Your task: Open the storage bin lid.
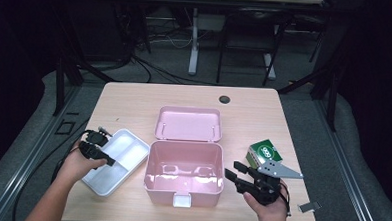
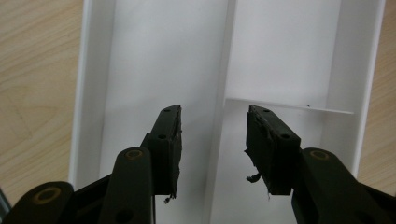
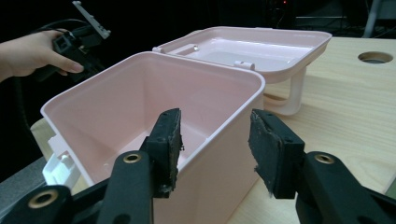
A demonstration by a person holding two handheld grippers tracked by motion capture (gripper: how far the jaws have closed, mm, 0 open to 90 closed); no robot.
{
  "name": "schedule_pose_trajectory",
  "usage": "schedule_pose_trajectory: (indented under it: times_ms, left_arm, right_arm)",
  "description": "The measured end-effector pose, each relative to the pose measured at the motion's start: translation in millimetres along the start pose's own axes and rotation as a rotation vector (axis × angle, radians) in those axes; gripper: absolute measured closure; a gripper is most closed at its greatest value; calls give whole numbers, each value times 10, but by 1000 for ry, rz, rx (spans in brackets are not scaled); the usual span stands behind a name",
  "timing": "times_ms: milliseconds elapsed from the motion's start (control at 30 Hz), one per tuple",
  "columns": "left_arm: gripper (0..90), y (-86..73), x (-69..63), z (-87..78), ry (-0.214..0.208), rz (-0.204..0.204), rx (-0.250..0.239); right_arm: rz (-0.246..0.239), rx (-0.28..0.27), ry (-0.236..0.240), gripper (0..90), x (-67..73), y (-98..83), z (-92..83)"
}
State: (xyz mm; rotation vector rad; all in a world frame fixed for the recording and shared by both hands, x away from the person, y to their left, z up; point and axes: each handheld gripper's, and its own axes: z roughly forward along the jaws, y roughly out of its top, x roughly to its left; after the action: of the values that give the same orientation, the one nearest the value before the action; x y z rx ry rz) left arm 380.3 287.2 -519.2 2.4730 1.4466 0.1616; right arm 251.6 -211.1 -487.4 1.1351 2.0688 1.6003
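the white tray (image 1: 112,162) lies flat on the table (image 1: 134,100) just left of the open pink box (image 1: 185,172), its right corner almost touching the box wall; in the left gripper view the tray's divider (image 2: 224,84) runs up between the jaws; the left gripper (image 1: 98,154) hangs over the tray, released, jaws apart with no pad on any wall; the tray rests on its own.

the right gripper (image 1: 237,176) sits at the box's right side, jaws parted; in the right gripper view the box's near corner (image 3: 252,86) stands between them, and i judge the pads are not pressing on it, so nothing is held there either.

risks, as i judge them: if the left jaws close on the thin divider off-centre, the light tray may tip or skid toward the table edge; a pinch on one side only would let it swing and knock the box; if the right jaws squeeze the corner askew, the box may slide or rock back on its open lid (image 1: 188,122); the green packet (image 1: 265,152) just behind the right hand could get nudged by a careless pull back.
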Motion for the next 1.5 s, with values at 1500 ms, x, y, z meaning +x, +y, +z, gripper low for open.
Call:
schedule_pose_trajectory:
  times_ms: [1500]
  left_arm:
    - [370, -213, -356, -432, -47, 18, -183]
  right_arm:
    - [-76, 375, -224, 268, -507, 511, 215]
